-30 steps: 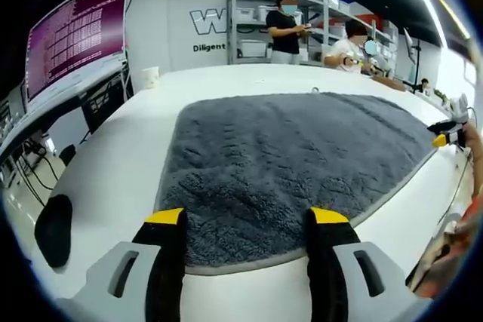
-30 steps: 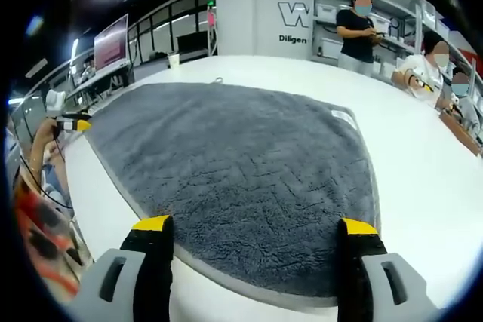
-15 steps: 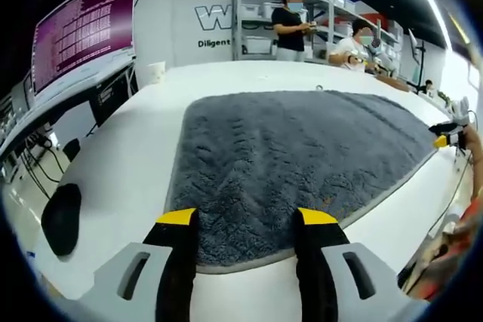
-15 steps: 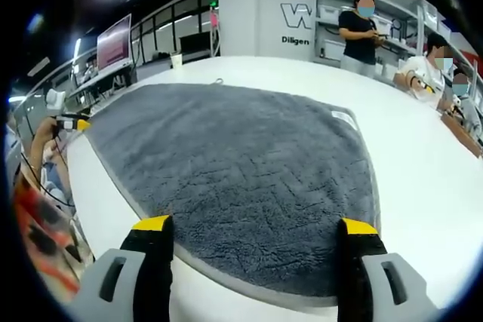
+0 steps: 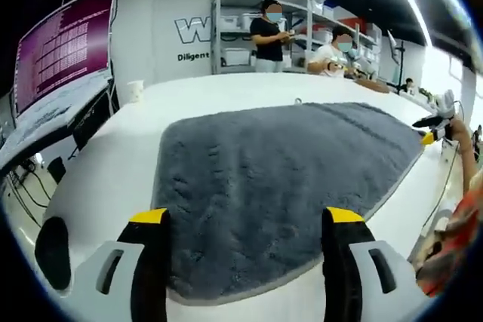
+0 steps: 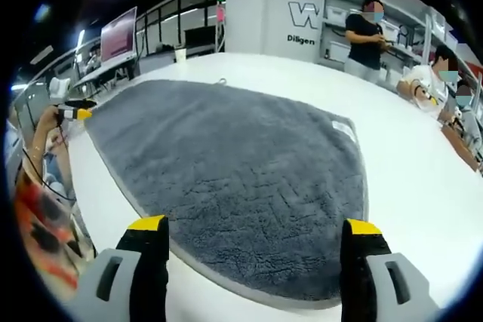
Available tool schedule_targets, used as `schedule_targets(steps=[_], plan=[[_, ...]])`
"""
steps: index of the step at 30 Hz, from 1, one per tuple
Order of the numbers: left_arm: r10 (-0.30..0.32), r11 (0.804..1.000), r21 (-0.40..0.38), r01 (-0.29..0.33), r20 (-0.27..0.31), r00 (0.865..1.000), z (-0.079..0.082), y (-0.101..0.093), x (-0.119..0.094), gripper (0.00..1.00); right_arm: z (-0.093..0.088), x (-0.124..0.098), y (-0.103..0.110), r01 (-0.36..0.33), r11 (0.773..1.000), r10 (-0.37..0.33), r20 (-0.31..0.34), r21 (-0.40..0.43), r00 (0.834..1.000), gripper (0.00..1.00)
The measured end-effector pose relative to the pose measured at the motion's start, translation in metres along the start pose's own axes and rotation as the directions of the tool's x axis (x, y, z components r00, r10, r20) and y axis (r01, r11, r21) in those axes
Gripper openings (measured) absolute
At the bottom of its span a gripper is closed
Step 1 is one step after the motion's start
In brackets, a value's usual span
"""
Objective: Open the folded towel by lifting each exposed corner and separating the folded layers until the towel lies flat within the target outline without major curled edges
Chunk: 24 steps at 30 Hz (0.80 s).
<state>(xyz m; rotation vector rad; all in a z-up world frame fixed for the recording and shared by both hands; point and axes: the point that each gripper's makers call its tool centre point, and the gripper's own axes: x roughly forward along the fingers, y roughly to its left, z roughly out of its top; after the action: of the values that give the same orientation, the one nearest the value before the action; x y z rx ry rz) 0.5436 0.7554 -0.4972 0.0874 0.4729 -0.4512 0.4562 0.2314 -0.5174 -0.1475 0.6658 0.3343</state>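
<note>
The grey towel (image 5: 287, 179) lies spread in one layer on the white table (image 5: 98, 179), and it looks fully opened. In the left gripper view its near left corner sits between the two yellow-tipped jaws of the left gripper (image 5: 240, 220), which stand wide apart and hold nothing. In the right gripper view the same towel (image 6: 234, 171) fills the middle of the table (image 6: 423, 186), and its near right corner lies between the jaws of the right gripper (image 6: 249, 228), also wide apart and empty. A small white label (image 6: 346, 129) shows near the right edge of the towel. I cannot see any target outline on the table, so I cannot tell if the towel sits inside it.

In my judgement the unfolding itself is finished: no folded layer and no lifted corner shows, and the edges that I can see lie flat, with only light wrinkles in the pile. The step in hand seems to be the last check or the release at the two near corners. The next move probably calls for little, perhaps a small pull at a corner if the far edge, which is too distant to judge, is curled.

Far behind the table stand shelves (image 5: 249, 28) and some people (image 6: 366, 35), and a large screen (image 5: 64, 43) is at the far left.
</note>
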Motion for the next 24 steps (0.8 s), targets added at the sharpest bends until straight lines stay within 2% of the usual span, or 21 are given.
schedule_targets(steps=[2, 5, 9, 10, 13, 15, 17, 19, 21, 23, 24], plan=[[-0.035, 0.999, 0.013, 0.034, 0.065, 0.997, 0.022, -0.001, 0.013, 0.86, 0.006, -0.004, 0.003, -0.006, 1.0, 0.006, 0.019, -0.004, 1.0, 0.94], [-0.091, 0.996, 0.007, 0.091, 0.101, 0.991, 0.046, -0.003, 0.034, 0.86, 0.013, -0.009, 0.009, -0.01, 1.0, 0.01, 0.035, -0.02, 0.999, 0.94], [-0.098, 0.995, 0.044, 0.094, 0.095, 0.991, 0.065, 0.001, 0.069, 0.86, 0.017, -0.014, 0.012, -0.002, 0.999, 0.004, 0.043, -0.039, 0.999, 0.94], [-0.099, 0.994, 0.054, 0.094, 0.09, 0.991, 0.065, 0.002, 0.072, 0.86, 0.017, -0.014, 0.012, -0.002, 0.999, 0.004, 0.045, -0.04, 0.999, 0.94], [-0.108, 0.989, 0.113, 0.097, 0.095, 0.99, 0.079, 0.006, 0.099, 0.84, 0.02, -0.017, 0.014, 0.0, 0.999, 0.003, 0.054, -0.048, 0.999, 0.94], [-0.131, 0.988, 0.093, 0.124, 0.072, 0.989, 0.079, 0.005, 0.108, 0.81, 0.021, -0.018, 0.015, -0.001, 0.999, 0.004, 0.055, -0.053, 0.998, 0.94], [-0.163, 0.983, 0.098, 0.157, 0.055, 0.985, 0.08, 0.002, 0.118, 0.83, 0.022, -0.018, 0.016, -0.003, 0.998, 0.006, 0.058, -0.056, 0.998, 0.94], [-0.168, 0.982, 0.093, 0.165, 0.023, 0.986, 0.075, 0.005, 0.131, 0.87, 0.022, -0.019, 0.017, -0.006, 0.998, 0.01, 0.06, -0.057, 0.998, 0.94], [-0.154, 0.982, 0.107, 0.156, -0.025, 0.988, 0.067, 0.011, 0.137, 0.89, 0.023, -0.019, 0.017, -0.009, 0.998, 0.013, 0.062, -0.058, 0.998, 0.94], [-0.13, 0.977, 0.158, 0.14, -0.074, 0.989, 0.058, 0.019, 0.143, 0.89, 0.023, -0.02, 0.018, -0.011, 0.998, 0.015, 0.062, -0.06, 0.998, 0.94], [-0.128, 0.979, 0.149, 0.139, -0.081, 0.989, 0.055, 0.022, 0.146, 0.89, 0.023, -0.02, 0.018, -0.011, 0.998, 0.015, 0.061, -0.061, 0.998, 0.94]])
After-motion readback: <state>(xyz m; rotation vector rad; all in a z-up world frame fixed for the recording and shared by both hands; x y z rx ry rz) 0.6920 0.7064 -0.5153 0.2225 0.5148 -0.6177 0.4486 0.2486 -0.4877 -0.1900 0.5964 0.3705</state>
